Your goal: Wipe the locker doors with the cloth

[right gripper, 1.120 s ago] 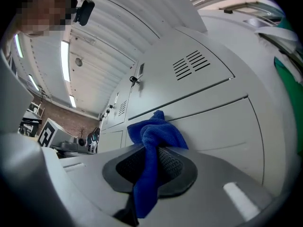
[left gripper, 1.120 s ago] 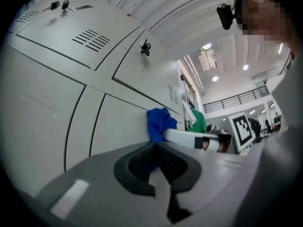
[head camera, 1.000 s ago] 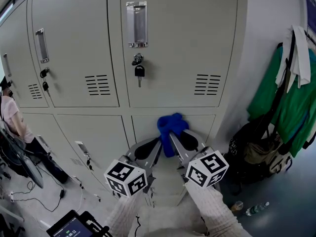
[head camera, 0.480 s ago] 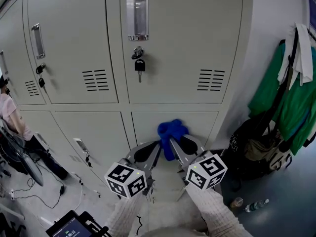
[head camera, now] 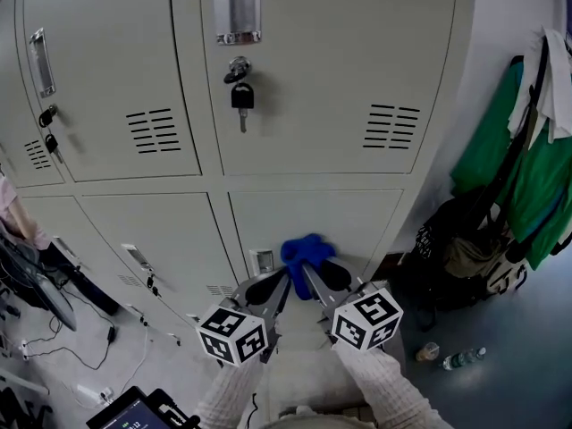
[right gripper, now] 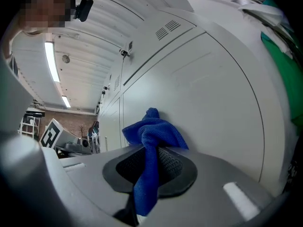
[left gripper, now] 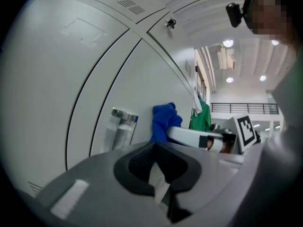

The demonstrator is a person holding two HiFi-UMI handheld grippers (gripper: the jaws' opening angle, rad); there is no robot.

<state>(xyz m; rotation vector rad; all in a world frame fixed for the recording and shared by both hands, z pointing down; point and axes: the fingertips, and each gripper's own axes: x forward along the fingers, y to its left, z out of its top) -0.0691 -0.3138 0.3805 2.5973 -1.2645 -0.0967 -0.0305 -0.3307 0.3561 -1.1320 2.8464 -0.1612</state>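
A blue cloth (head camera: 302, 250) is pinched in my right gripper (head camera: 308, 270), whose jaws are shut on it; its bunched end presses against the lower right locker door (head camera: 313, 217). The same cloth (right gripper: 152, 141) hangs down between the jaws in the right gripper view. My left gripper (head camera: 284, 280) sits just left of it, jaws shut with nothing held. A small white tag (left gripper: 157, 184) shows between its pads. From the left gripper view the cloth (left gripper: 163, 122) lies beside a recessed metal handle (left gripper: 118, 131). The upper locker door (head camera: 322, 70) carries a handle (head camera: 236, 7) and a padlock (head camera: 240, 98).
More grey lockers (head camera: 107, 88) extend to the left, with keys (head camera: 46, 123) hanging. Green and white clothing (head camera: 527, 141) and a dark bag (head camera: 456, 257) hang against the right wall. A plastic bottle (head camera: 463, 357) lies on the floor. Cables (head camera: 80, 356) and a tablet (head camera: 134, 411) sit at lower left.
Both grippers and the cloth have dropped lower on the locker front, from the seam below the upper door down onto the lower door. The view has tilted downward with them.
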